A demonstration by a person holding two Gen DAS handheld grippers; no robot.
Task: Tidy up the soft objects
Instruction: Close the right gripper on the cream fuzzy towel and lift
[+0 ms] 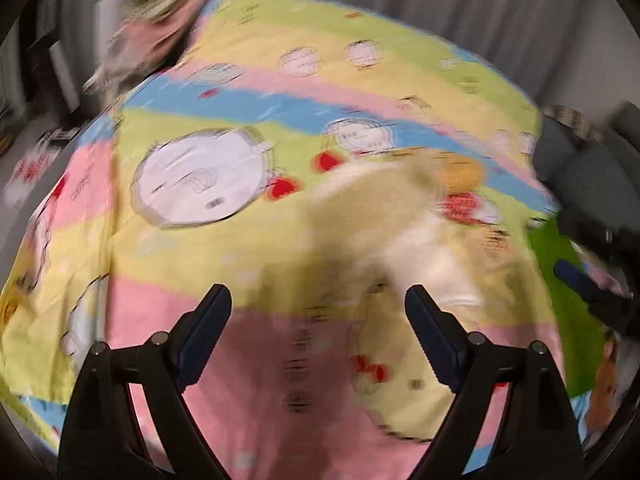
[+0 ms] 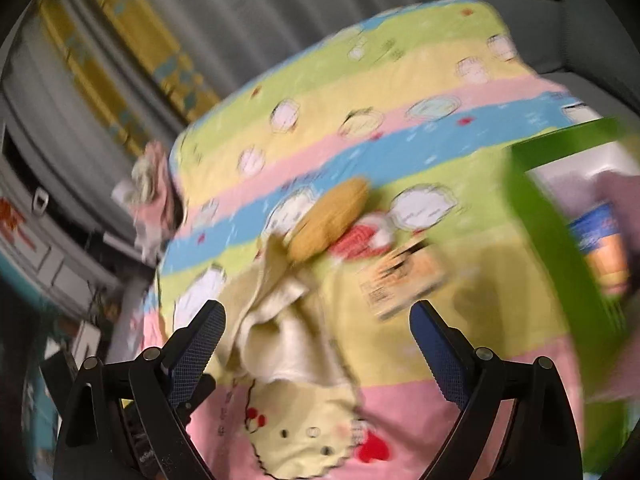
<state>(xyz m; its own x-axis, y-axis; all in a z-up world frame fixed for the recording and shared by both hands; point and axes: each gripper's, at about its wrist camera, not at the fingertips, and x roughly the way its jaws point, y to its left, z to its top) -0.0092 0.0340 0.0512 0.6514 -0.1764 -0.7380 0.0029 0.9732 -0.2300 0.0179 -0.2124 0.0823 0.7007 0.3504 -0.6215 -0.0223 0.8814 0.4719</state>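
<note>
Both grippers hang empty, jaws spread wide: the left gripper (image 1: 318,300) and right gripper (image 2: 318,316) over a striped cartoon bedspread (image 1: 208,248). Just beyond the right fingers lies a crumpled cream cloth (image 2: 276,320), touching a mustard plush (image 2: 332,218). Beside these sit a small printed box (image 2: 404,280) and a green bin (image 2: 560,240). Far off, a pink-and-white bundle (image 2: 152,188) rests at the bed's edge.

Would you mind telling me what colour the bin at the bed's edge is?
The bin is bright green; the right wrist view shows it best.
</note>
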